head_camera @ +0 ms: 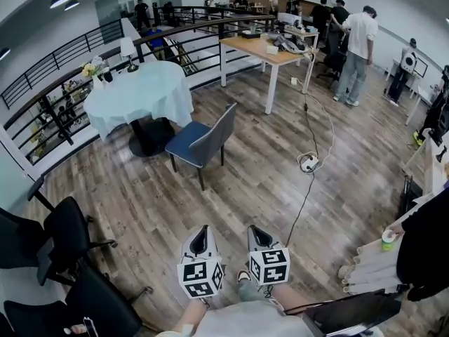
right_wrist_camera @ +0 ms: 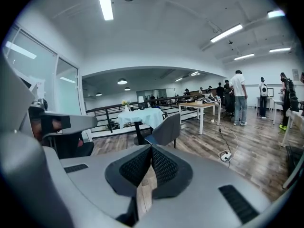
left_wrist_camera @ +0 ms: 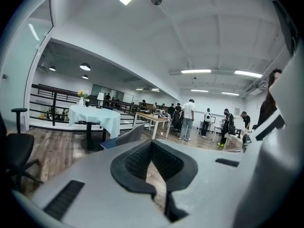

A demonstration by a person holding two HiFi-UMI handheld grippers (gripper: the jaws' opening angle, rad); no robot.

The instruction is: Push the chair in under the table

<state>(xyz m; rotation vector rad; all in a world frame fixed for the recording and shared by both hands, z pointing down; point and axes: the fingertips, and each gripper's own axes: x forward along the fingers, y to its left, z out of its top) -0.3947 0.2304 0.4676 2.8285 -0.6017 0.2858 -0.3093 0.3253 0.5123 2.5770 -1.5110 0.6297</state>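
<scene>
Nearest, the left gripper point(head_camera: 203, 232) and right gripper point(head_camera: 257, 232) are held side by side over the wooden floor point(head_camera: 231, 195), the fingers of both pressed together on nothing. Well ahead, the chair point(head_camera: 203, 140) stands pulled out, back toward the person, seat just beside the round cloth-covered desk point(head_camera: 140, 93). Judging by this, no pushing is done; the approach and the whole push remain.

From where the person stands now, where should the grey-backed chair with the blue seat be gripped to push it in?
The grey-backed chair with the blue seat is probably best taken by the top edge of its backrest, from the side away from the round cloth-covered table: its seat faces the table, its back the shut left hand-held gripper and right hand-held gripper.
</scene>
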